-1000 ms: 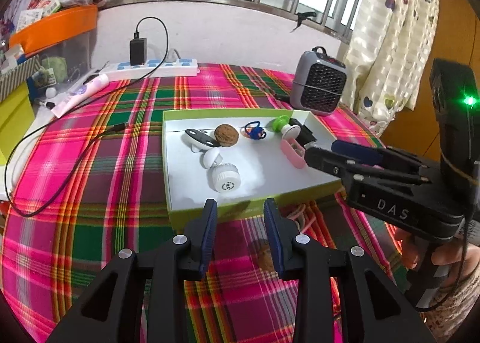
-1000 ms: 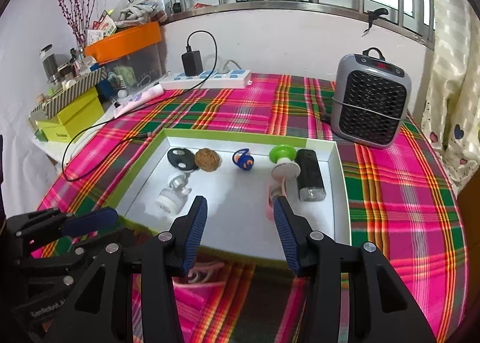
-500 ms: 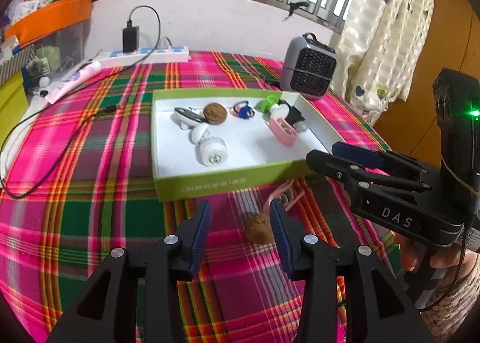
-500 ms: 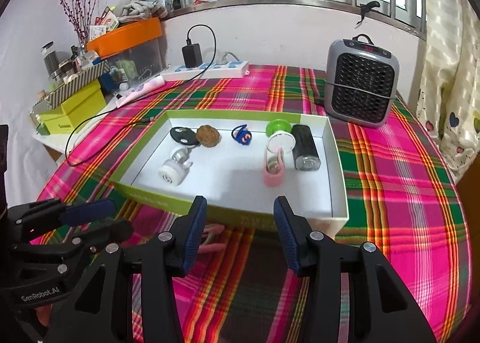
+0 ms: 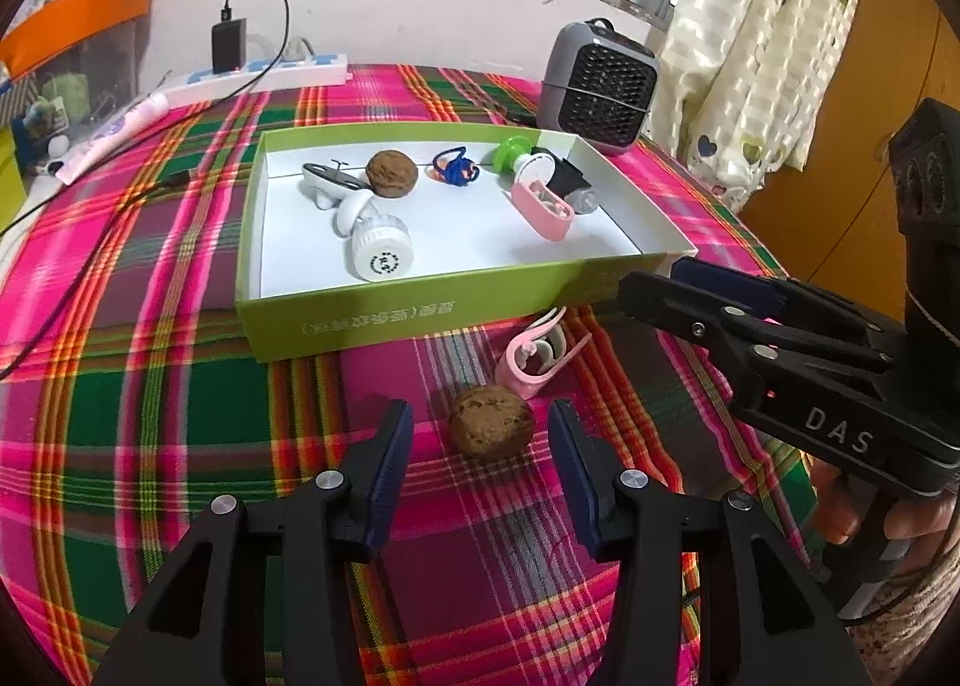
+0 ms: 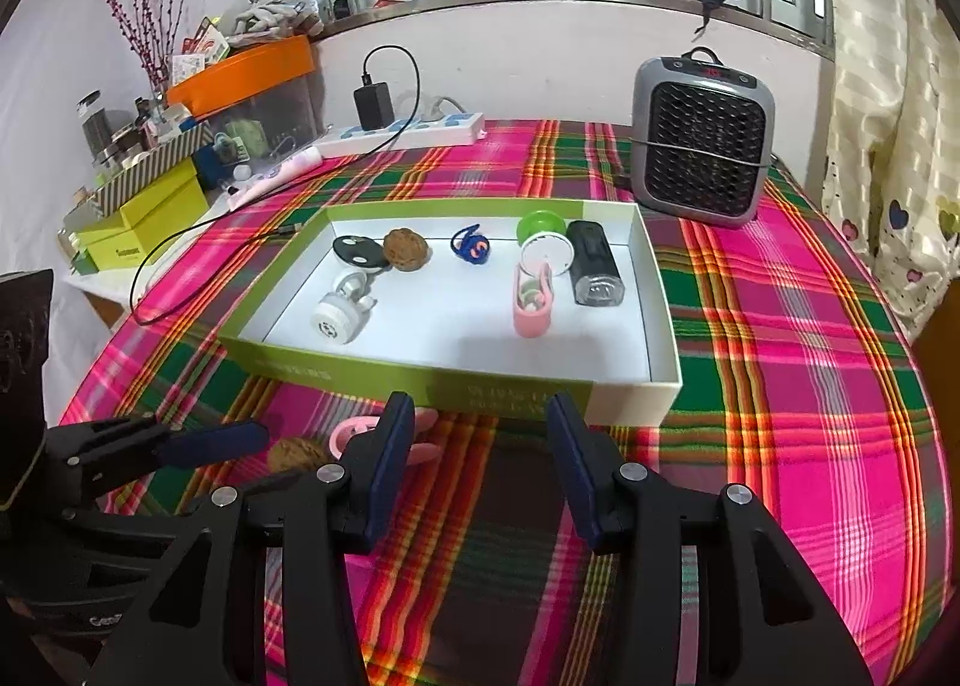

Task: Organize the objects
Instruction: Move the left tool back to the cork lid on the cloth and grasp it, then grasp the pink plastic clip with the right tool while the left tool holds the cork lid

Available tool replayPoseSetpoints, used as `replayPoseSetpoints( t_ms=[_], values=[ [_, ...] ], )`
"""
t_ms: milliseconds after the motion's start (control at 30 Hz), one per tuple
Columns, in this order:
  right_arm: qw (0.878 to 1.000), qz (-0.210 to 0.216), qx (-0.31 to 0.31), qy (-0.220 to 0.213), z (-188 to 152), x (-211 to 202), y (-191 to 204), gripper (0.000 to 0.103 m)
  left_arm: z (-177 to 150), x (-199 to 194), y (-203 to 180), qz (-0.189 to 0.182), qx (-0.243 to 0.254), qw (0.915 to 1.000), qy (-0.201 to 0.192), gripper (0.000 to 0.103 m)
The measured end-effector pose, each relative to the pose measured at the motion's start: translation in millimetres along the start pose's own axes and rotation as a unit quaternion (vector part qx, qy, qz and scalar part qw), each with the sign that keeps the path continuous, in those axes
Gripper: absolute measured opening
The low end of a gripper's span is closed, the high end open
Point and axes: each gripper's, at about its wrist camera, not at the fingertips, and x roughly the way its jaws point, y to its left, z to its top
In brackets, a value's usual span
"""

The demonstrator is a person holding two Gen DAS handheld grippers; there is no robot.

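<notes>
Round brown walnut [image 5: 492, 429] sits right between the wide-apart left gripper [image 5: 480, 437] jaws, untouched; right gripper [image 6: 480, 437] spread too, gripping nothing.

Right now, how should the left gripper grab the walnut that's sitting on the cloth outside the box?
Pinch the walnut across its round middle, one finger on each side, coming straight forward and down from the near edge. The left gripper is open and already lined up with it. It is round and could roll, so probably close slowly. Keep short of the pink clip just behind.

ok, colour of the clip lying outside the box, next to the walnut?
Pink clip, beside the walnut; clearest in the left wrist view.
</notes>
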Motion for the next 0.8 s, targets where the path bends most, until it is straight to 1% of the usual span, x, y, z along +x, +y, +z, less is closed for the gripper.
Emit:
replayPoseSetpoints(
  t_ms=[333,400,467,533,667,800],
  values=[
    [1.0,-0.002,0.002,0.004,-2.5,1.5,-1.4,0.048,1.1,5.1,0.5,0.007,0.0,1.0,-0.002,0.045],
    [1.0,-0.002,0.002,0.005,-3.3,2.1,-0.6,0.048,1.5,5.5,1.4,0.008,0.001,1.0,-0.003,0.042],
    [1.0,-0.002,0.002,0.007,-4.0,2.7,0.5,0.048,1.5,5.5,2.2,0.007,0.001,1.0,-0.003,0.034],
    [1.0,-0.004,0.002,0.009,-4.6,3.0,1.4,0.048,1.2,5.5,2.3,0.008,0.002,1.0,-0.003,0.03],
    [1.0,-0.005,0.001,0.011,-5.7,2.9,2.8,0.048,1.1,4.8,3.9,0.007,-0.002,1.0,-0.005,0.029],
    [1.0,-0.007,0.001,0.013,-6.8,2.4,5.6,0.048,-0.2,1.8,10.2,0.014,-0.007,0.9998,-0.008,0.029]
  ],
)
